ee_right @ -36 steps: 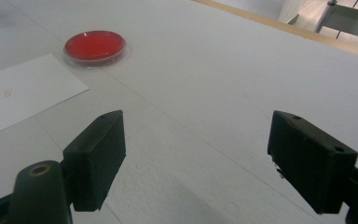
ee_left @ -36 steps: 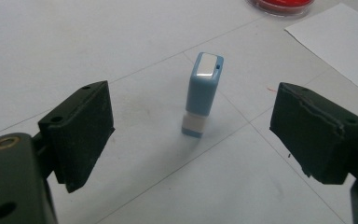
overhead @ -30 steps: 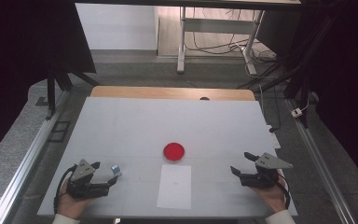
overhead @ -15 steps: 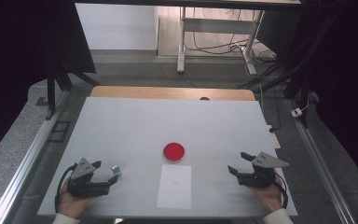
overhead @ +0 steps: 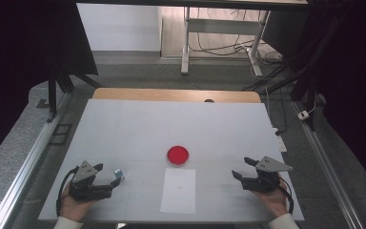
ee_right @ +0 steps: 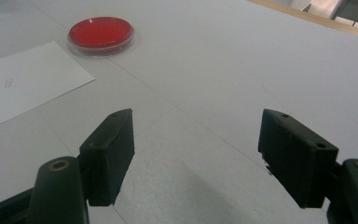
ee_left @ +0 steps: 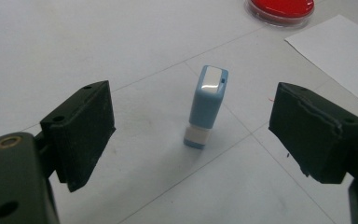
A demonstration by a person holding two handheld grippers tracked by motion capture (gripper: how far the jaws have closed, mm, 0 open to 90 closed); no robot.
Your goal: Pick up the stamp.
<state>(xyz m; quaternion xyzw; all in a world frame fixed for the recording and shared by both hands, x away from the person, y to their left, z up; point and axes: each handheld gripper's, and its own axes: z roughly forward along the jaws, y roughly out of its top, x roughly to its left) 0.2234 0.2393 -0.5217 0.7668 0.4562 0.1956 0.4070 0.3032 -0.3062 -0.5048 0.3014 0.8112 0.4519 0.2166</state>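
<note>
A small light-blue stamp (ee_left: pixel 206 106) with a white top stands upright on the white table; the high view shows the stamp (overhead: pixel 118 173) at the near left. My left gripper (overhead: pixel 106 173) is open and the stamp stands just ahead of its jaws, touching neither; the left gripper (ee_left: pixel 191 128) frames it in its own view. A round red ink pad (overhead: pixel 177 155) lies mid-table, and the red pad (ee_right: pixel 101 33) also appears in the right gripper view. A white paper sheet (overhead: pixel 178 190) lies just in front of it. My right gripper (overhead: pixel 241 169) is open over bare table at the near right, its own view showing the right gripper (ee_right: pixel 196 156) with nothing between the jaws.
The white table top (overhead: pixel 181 124) has a wooden strip (overhead: pixel 176 95) along its far edge. Metal rails (overhead: pixel 24 171) run along both sides. A metal stand and cables (overhead: pixel 219 28) are on the floor beyond the table.
My right gripper has shifted slightly back toward the near edge. The left gripper, stamp, pad and paper have stayed put.
</note>
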